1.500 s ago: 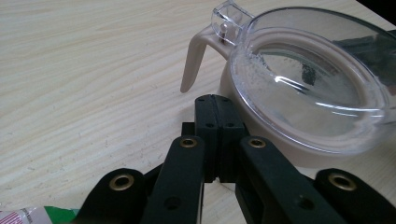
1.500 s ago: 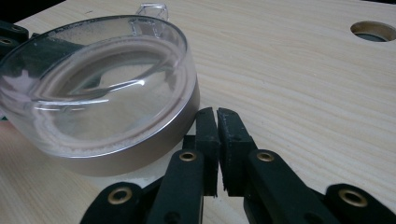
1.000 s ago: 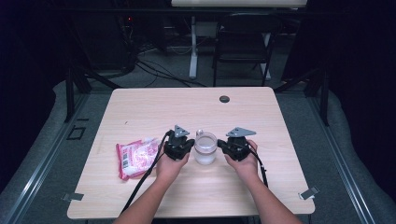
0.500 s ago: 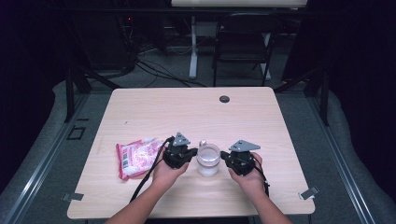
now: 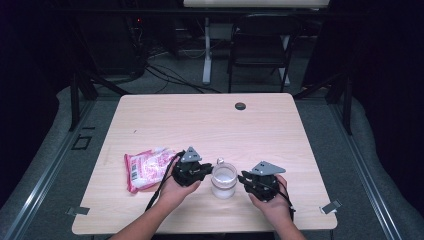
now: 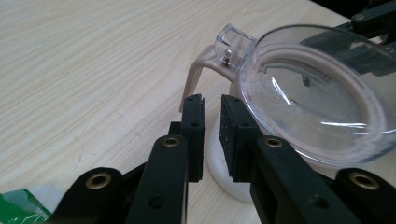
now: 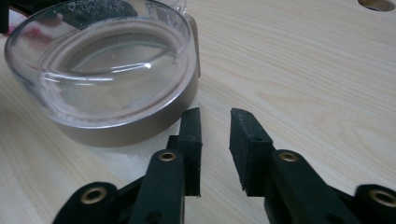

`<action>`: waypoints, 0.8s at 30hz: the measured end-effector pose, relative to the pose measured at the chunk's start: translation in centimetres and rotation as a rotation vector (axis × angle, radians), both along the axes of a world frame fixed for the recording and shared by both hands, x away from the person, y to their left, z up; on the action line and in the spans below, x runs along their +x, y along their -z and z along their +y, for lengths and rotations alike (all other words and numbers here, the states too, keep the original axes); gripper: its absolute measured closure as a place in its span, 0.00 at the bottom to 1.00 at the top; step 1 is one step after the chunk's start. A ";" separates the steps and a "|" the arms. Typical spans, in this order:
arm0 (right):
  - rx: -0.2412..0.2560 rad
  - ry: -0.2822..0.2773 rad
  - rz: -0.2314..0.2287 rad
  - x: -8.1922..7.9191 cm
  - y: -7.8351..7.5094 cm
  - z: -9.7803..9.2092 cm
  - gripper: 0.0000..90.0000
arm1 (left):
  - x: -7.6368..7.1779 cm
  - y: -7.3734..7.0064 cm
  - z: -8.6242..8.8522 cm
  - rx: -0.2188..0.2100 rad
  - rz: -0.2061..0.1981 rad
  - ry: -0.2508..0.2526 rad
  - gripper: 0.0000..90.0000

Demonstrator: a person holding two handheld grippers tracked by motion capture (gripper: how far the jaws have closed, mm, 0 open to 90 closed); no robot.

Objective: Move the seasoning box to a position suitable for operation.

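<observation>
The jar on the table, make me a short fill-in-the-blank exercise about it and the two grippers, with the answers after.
1. The jar stands between the left gripper and the right gripper, and its lid is ____.
2. The jaws of both grippers hold ____.
3. The snack packet beside the left gripper is mostly ____ in colour.
4. The table top is made of light ____.

Missing words: clear; nothing; pink; wood

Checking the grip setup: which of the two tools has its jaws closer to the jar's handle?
The left tool: its jaws sit just beside the jar's beige handle. The right tool faces the jar's opposite side.
</observation>
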State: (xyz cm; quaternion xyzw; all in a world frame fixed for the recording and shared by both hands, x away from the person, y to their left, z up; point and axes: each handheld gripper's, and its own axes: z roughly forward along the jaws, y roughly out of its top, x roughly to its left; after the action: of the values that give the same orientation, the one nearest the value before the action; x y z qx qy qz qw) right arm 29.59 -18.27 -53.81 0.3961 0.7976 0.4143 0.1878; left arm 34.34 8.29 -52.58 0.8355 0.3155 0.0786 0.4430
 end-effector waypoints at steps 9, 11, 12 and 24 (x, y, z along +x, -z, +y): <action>0.026 -0.002 -0.038 0.3 0.0 -2.5 0.72 | -0.1 0.1 2.5 -0.027 -0.017 -0.061 0.72; 0.030 0.002 -0.037 0.3 0.0 -2.7 0.73 | -0.3 0.1 2.9 -0.034 -0.015 -0.079 0.70; 0.033 0.001 -0.037 0.3 0.1 -2.7 0.72 | -0.5 0.2 3.0 -0.042 -0.016 -0.089 0.68; 0.036 -0.054 -0.054 0.1 -0.3 -1.2 0.63 | -2.2 0.9 2.2 -0.009 -0.037 -0.040 0.62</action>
State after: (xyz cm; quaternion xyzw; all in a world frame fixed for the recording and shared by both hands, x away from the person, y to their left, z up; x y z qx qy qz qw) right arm 29.65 -19.48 -53.47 0.3663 0.7952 0.4439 0.1909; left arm 32.12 10.48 -53.51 0.8253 0.3245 0.1015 0.4509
